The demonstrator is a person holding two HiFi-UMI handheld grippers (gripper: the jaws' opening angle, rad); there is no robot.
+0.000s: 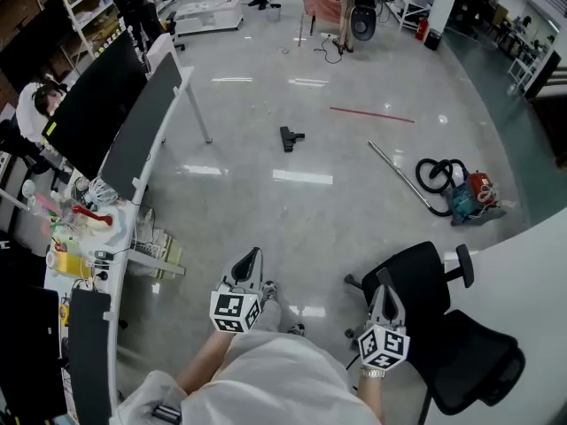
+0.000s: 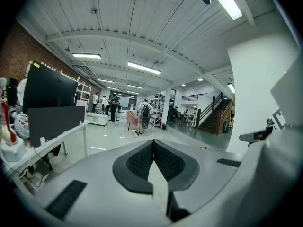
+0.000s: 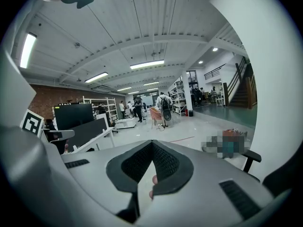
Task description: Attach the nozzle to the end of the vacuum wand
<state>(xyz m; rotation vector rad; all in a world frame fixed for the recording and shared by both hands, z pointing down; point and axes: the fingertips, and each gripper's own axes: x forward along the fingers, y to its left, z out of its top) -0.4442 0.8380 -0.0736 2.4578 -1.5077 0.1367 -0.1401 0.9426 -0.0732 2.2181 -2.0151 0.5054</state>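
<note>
Head view: open workshop room, glossy grey floor (image 1: pixel 266 211). Desk (image 1: pixel 127 222) at left cluttered; containers there too small to tell. Black nozzle (image 1: pixel 290 137) lies alone mid-floor, well apart from silver vacuum wand (image 1: pixel 400 177). Wand lies to right, joined to coiled black hose (image 1: pixel 436 173) and teal-red canister (image 1: pixel 469 197). Left gripper (image 1: pixel 253 257) and right gripper (image 1: pixel 384 283) low in frame, near black chair (image 1: pixel 425 277).

Left gripper view: left gripper (image 2: pixel 153 143) jaws pressed together, nothing between.

Right gripper view: right gripper (image 3: pixel 152 144) jaws pressed together, empty.

Nozzle (image 1: pixel 291 137) is recorded as black, vacuum wand (image 1: pixel 399 173) as silver. Vacuum body (image 1: pixel 472 197) is noted teal and red. Black-and-white squares are seen on left gripper (image 1: pixel 253 255) and right gripper (image 1: pixel 383 283).
</note>
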